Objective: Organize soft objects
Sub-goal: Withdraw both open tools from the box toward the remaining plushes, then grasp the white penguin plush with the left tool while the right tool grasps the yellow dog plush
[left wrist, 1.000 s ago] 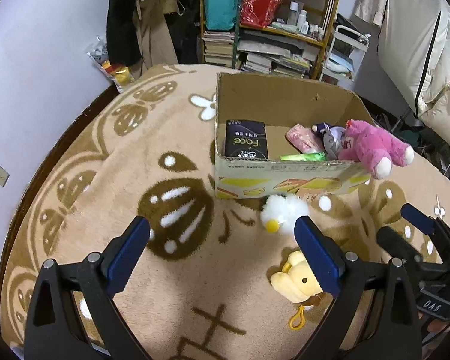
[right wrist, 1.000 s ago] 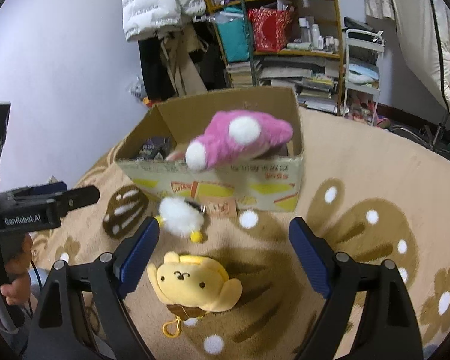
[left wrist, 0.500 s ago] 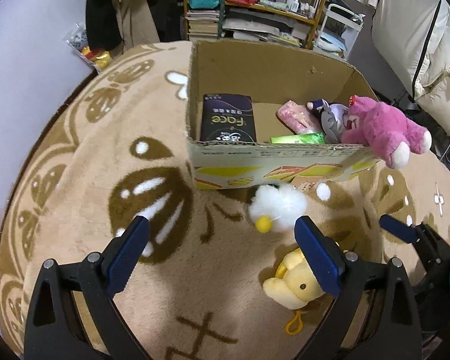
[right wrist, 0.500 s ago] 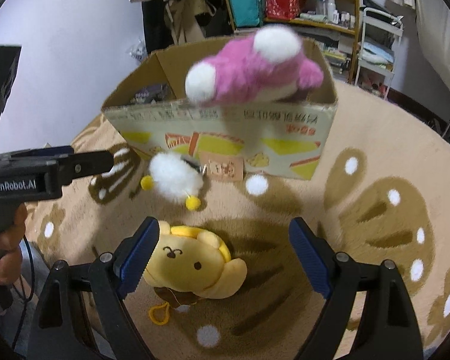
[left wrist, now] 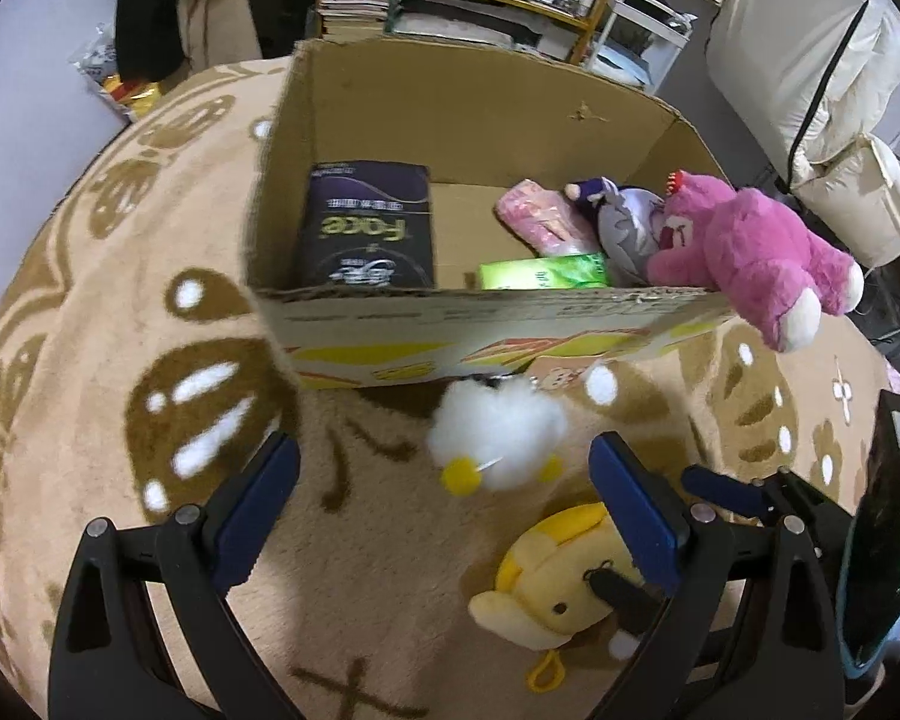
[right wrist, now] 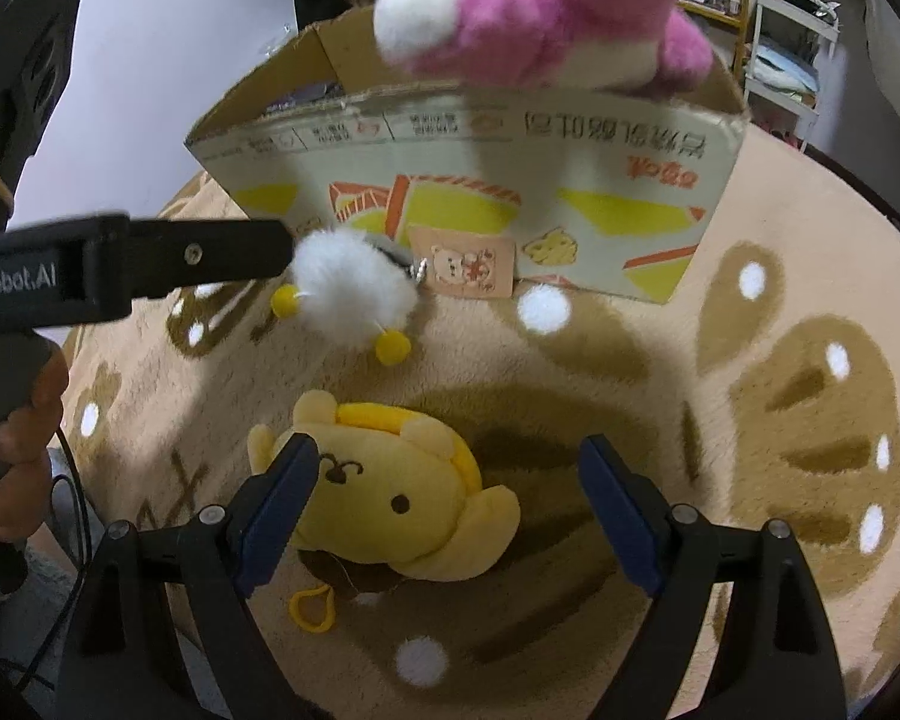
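A: Left gripper [left wrist: 444, 504] wide open, nothing between the pads. White pom-pom plush [left wrist: 498, 441] just past the tips at 12 o'clock, lying on the rug [left wrist: 120, 300].

B: Right gripper [right wrist: 447, 507] also spread wide, empty. Yellow dog plush [right wrist: 402, 498] sitting between the fingers [right wrist: 276, 504], left pad touching or nearly touching its head. Not clamped.

A: Change over the last second: both grippers moved in and down. Box [left wrist: 480, 324] far bigger in both views than a second ago; yellow plush gone from ahead of the right tips to between them. Plushes themselves unmoved on the rug.

B: Meaning: approach probably done on the right side, close-and-lift likely next. Same for the left on the white one, though tips not yet around it.

A: Pink bear [left wrist: 750, 252] draped over the box's front rim at 2 o'clock, half out. Could tip out if the box gets bumped.

B: View differences. Left wrist only: box interior, with black "Face" pack [left wrist: 369, 228], pink packet [left wrist: 546, 219], green pack [left wrist: 543, 273], purple-grey plush [left wrist: 627, 222]. Free floor in the middle of the box.

A: Right wrist only: box front print, yellow plush's face and key loop, bear tag [right wrist: 471, 267] against the box, left gripper's arm and the hand on its handle at 9 o'clock.
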